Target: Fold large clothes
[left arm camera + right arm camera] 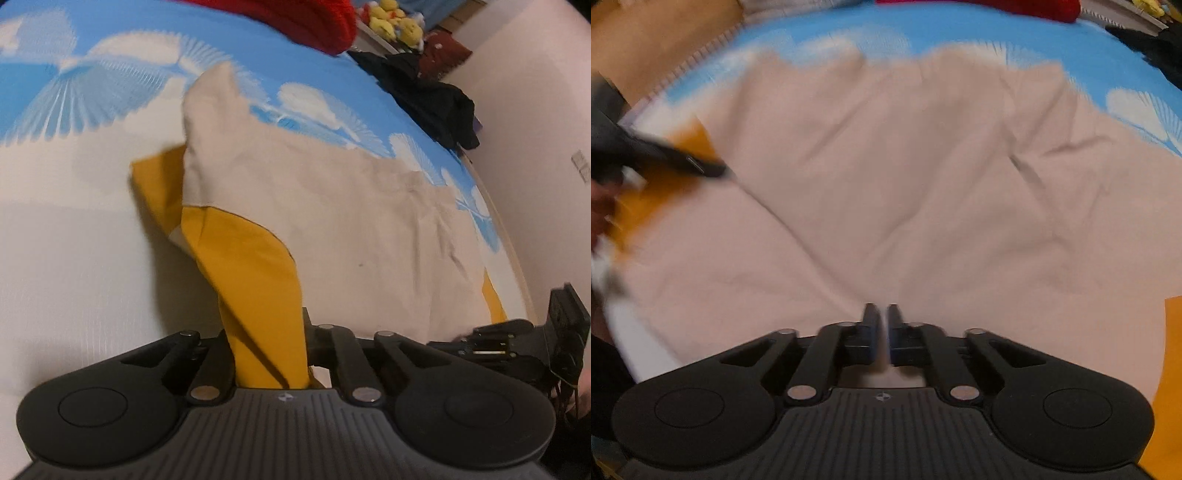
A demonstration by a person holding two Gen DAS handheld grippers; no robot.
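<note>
Garment (pixel 332 229), beige with mustard panels, lies spread on the cloud-print bedsheet (pixel 110 55), barely folded (my guess), its mustard sleeve pinched in the left gripper (pixel 269 354), while the right gripper (pixel 882 332), nearly closed, seems empty.

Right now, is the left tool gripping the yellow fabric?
Yes: in the left wrist view the left tool is shut on a bunched strip of the yellow fabric, which runs up from between its fingers.
</note>
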